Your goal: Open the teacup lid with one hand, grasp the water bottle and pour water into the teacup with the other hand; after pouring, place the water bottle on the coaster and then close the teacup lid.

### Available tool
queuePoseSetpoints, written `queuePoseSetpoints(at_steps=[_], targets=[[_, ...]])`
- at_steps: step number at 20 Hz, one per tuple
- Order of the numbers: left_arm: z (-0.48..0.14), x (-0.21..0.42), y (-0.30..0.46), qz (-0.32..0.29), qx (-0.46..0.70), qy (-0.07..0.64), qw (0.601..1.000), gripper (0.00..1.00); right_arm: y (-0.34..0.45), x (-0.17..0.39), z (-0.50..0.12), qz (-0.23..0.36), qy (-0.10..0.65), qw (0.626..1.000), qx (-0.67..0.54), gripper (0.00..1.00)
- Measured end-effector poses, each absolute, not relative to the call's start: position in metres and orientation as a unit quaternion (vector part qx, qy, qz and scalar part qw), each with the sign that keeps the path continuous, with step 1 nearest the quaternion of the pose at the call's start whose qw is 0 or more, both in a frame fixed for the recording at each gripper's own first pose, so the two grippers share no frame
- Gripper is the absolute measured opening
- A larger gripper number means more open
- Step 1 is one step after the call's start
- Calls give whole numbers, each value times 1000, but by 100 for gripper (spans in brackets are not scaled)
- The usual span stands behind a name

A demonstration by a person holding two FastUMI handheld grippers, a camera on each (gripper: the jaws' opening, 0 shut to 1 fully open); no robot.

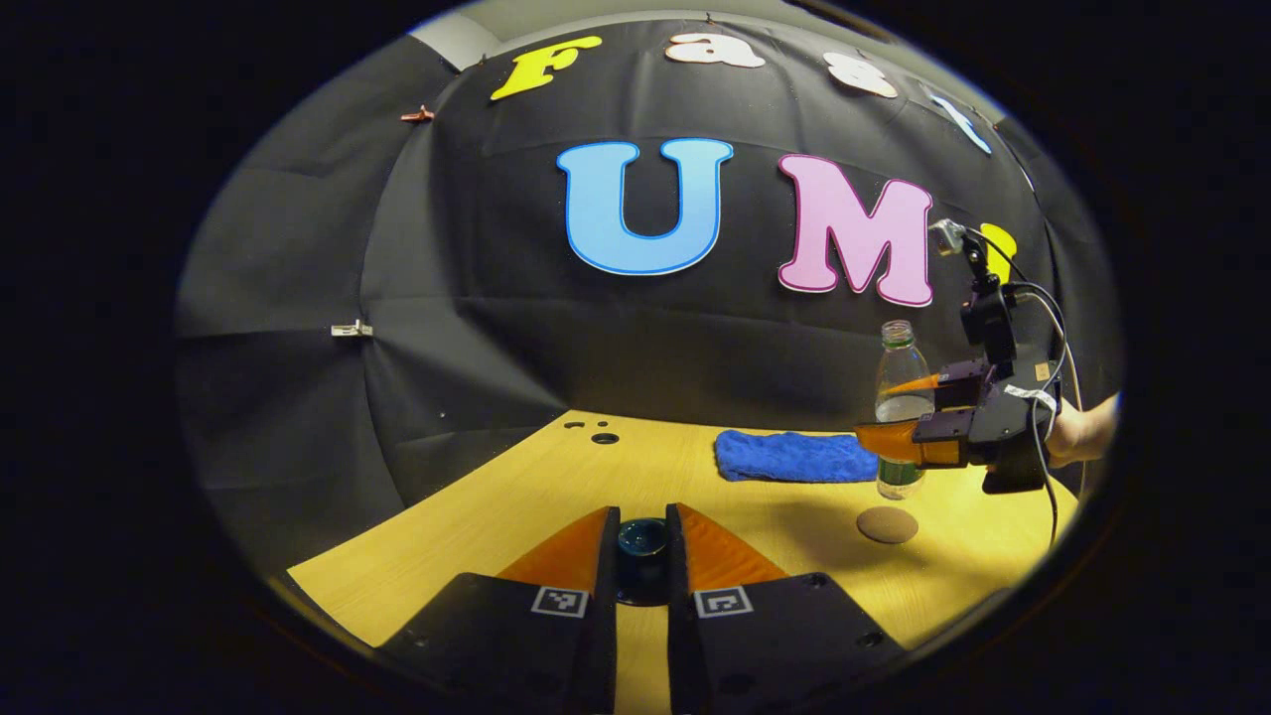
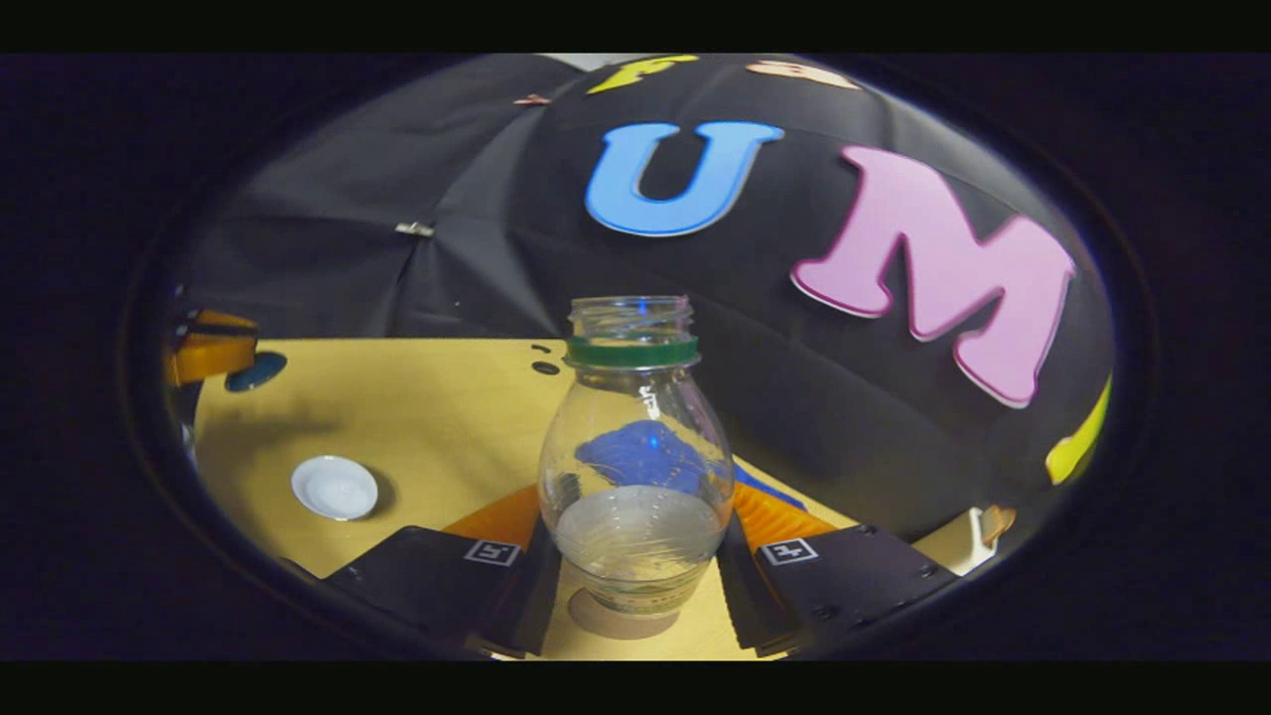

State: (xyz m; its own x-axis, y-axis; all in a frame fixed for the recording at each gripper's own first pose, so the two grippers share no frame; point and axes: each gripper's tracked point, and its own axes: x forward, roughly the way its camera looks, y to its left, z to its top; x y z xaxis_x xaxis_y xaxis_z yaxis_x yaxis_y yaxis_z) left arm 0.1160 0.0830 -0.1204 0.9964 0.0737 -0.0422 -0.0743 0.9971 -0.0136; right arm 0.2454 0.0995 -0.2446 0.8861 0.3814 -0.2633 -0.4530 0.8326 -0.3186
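My left gripper (image 1: 642,531) is shut on the dark teal teacup lid (image 1: 642,544), holding it over the wooden table. In the right gripper view that lid (image 2: 256,370) hangs at the far left in the left gripper (image 2: 211,348), and the white teacup (image 2: 335,487) stands uncovered on the table. My right gripper (image 2: 635,521) is shut on the clear water bottle (image 2: 635,467), which is upright, uncapped and partly filled. Seen from the left, the bottle (image 1: 899,397) in the right gripper (image 1: 894,412) hovers just above the round brown coaster (image 1: 887,524).
A folded blue towel (image 1: 794,457) lies near the back wall, behind the bottle. Small round holes (image 1: 604,437) mark the table (image 1: 477,536) at its far edge. A hand (image 1: 1082,432) holds the right gripper from the right side.
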Motion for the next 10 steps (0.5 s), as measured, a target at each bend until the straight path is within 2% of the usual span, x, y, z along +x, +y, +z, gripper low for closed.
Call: queuePoseSetpoints(at_steps=[10], targets=[[-123,127,70,43,-36,18,998,25,52,258,-254,177,93,980,-19,72]])
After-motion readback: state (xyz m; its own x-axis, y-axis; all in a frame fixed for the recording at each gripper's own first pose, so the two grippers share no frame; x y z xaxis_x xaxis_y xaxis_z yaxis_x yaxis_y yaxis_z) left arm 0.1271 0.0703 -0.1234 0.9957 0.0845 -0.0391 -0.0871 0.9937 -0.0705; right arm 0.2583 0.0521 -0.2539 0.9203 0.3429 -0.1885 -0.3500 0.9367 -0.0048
